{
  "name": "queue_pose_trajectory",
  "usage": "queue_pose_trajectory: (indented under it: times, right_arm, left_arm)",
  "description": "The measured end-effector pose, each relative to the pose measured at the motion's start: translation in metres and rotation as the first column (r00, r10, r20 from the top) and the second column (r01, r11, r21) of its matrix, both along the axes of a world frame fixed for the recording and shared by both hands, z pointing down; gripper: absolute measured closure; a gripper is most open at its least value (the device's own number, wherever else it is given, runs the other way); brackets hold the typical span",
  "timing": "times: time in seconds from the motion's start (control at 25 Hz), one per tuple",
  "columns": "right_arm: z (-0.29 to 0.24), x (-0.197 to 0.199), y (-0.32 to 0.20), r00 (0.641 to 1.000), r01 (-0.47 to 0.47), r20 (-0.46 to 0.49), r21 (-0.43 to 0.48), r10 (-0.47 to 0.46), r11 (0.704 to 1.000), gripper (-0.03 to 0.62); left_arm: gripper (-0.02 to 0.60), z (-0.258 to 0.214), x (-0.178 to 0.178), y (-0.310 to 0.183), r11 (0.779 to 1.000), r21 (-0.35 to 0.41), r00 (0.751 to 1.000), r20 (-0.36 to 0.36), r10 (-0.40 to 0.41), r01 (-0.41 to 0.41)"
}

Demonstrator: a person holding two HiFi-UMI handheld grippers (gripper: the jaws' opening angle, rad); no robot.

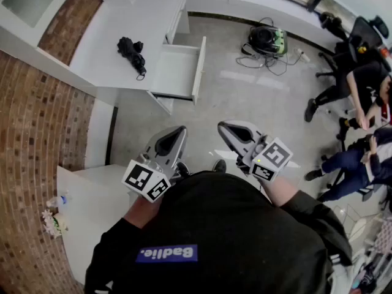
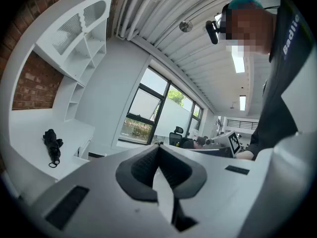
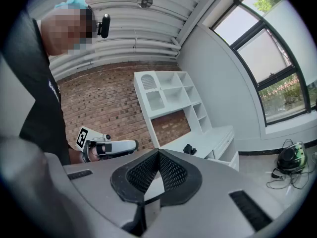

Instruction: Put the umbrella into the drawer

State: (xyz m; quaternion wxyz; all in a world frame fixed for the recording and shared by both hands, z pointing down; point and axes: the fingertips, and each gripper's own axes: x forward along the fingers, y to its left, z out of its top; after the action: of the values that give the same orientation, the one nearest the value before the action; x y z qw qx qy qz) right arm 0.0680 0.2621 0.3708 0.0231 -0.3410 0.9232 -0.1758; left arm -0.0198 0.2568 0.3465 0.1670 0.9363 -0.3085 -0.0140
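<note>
Person stands well back from the white desk (image 1: 113, 26), a gripper in each hand held level in front of the black shirt. Left gripper (image 1: 178, 131) (image 2: 158, 147): jaws clenched together, pads meeting at the tip, nothing between them. Right gripper (image 1: 223, 126) (image 3: 158, 153): jaws also clenched together, nothing gripped. Marker cube (image 1: 147, 181) on the left one and marker cube (image 1: 271, 158) on the right one both face the head camera. The two grippers are side by side, apart, tips pointing toward the desk.

Umbrella (image 1: 133, 54) (image 2: 51, 146) (image 3: 188, 149) is black, folded, and lies on the desk top, strap loop at its near end, well apart from both grippers. Drawer (image 1: 176, 71) is pulled out of the desk front, just right of the umbrella in the head view; the umbrella is not in it.

White shelf unit (image 3: 168, 95) stands on the desk against the brick wall (image 1: 37, 121). Black device with cables (image 1: 267, 39) sits on the concrete floor past the drawer. Seated people (image 1: 361, 94) at the right edge. Plastic bottle (image 1: 59, 199) on a lower white table at bottom left
</note>
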Motion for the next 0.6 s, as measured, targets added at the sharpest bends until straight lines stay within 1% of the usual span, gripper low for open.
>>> queue_pose_trajectory:
  times: [0.16,0.48,0.6]
  right_arm:
    - [0.0,0.004,0.003,1.0,0.018,0.009,0.0,-0.018,1.0,0.565]
    - [0.001,0.013,0.005,0.997,0.064,0.031,-0.002,-0.064,0.998,0.565]
    - [0.0,0.015,0.006,0.993,0.106,0.047,0.009,-0.106,0.994,0.565]
  left_arm:
    - [0.58,0.0,0.008,0.004,1.0,0.001,1.0,0.0,-0.009,0.009]
    - [0.58,0.001,0.019,0.01,0.999,-0.001,0.999,0.008,-0.052,0.052]
    - [0.58,0.001,0.023,0.011,0.996,-0.003,0.996,0.015,-0.086,0.086]
